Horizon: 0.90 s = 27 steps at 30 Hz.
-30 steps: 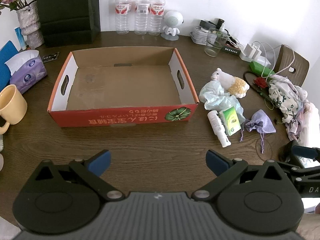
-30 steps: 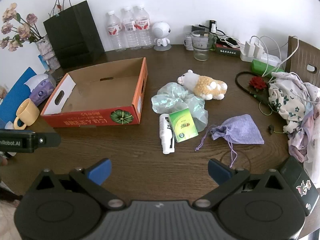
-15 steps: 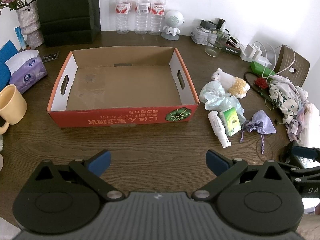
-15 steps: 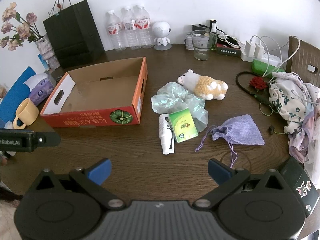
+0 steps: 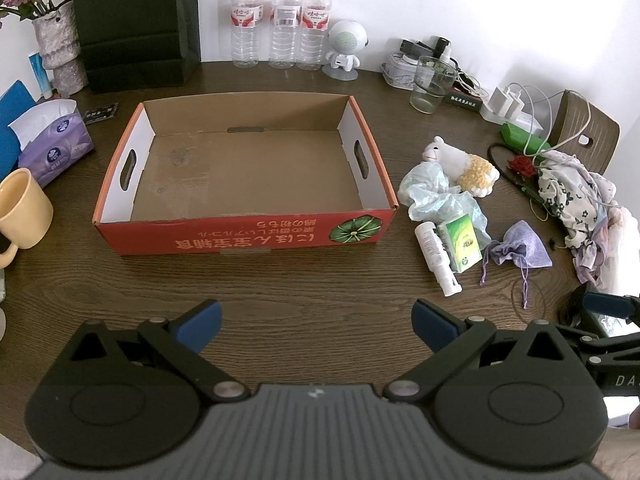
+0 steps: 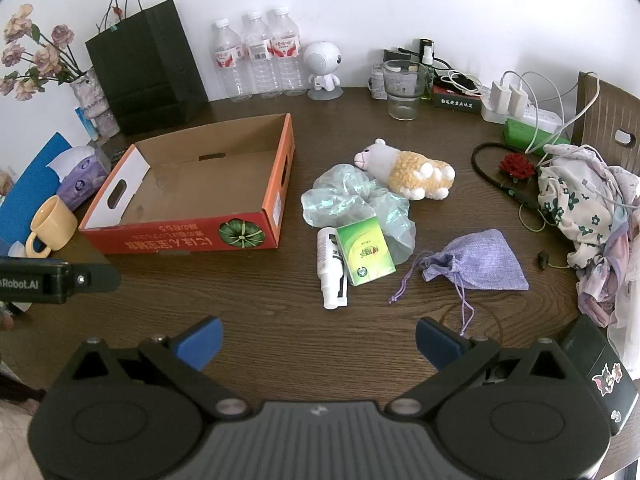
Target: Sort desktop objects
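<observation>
An empty orange cardboard box (image 5: 248, 236) (image 6: 180, 240) sits on the dark wooden table. To its right lie a white bottle (image 6: 331, 268), a green carton (image 6: 365, 251), a pale plastic bag (image 6: 352, 200), a plush sheep (image 6: 408, 170) and a lilac drawstring pouch (image 6: 476, 262). They also show in the left wrist view: bottle (image 5: 436, 256), carton (image 5: 460, 242), sheep (image 5: 464, 164), pouch (image 5: 520, 246). My left gripper (image 5: 316, 322) is open and empty, in front of the box. My right gripper (image 6: 318, 338) is open and empty, in front of the bottle.
A yellow mug (image 5: 20, 208), tissue pack (image 5: 52, 148), black paper bag (image 5: 136, 20), three water bottles (image 5: 280, 20), a glass (image 6: 402, 90), chargers and cables (image 6: 516, 98) and a pile of floral cloth (image 6: 588, 208) ring the table. A black device (image 6: 600, 372) lies by my right gripper.
</observation>
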{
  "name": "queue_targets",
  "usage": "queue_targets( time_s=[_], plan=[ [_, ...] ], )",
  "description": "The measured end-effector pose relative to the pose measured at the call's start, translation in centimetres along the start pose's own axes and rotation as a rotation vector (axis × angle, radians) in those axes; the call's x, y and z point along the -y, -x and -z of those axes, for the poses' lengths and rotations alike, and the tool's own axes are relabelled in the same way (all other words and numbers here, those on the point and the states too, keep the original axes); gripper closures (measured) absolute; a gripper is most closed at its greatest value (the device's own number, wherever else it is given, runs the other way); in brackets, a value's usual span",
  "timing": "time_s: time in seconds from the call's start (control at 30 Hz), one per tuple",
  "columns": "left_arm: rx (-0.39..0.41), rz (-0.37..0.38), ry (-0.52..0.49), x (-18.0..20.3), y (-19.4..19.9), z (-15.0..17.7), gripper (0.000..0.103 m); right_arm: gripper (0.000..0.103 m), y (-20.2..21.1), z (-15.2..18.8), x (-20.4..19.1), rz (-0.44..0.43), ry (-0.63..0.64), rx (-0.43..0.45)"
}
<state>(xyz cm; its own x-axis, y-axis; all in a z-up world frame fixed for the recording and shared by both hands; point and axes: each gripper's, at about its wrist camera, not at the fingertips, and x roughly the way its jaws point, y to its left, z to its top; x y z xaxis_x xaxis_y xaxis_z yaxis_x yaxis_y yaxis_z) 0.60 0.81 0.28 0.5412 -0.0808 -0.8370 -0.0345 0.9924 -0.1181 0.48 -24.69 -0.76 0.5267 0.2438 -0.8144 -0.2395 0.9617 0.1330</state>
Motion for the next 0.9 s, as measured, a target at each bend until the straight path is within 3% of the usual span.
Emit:
queue_targets(
  time_s=[0.9],
  plan=[
    [0.015,-0.002,-0.012,0.34,0.18,-0.28,0.0,0.0,0.17,-0.18,0.36,0.001,0.009,0.009]
  ],
)
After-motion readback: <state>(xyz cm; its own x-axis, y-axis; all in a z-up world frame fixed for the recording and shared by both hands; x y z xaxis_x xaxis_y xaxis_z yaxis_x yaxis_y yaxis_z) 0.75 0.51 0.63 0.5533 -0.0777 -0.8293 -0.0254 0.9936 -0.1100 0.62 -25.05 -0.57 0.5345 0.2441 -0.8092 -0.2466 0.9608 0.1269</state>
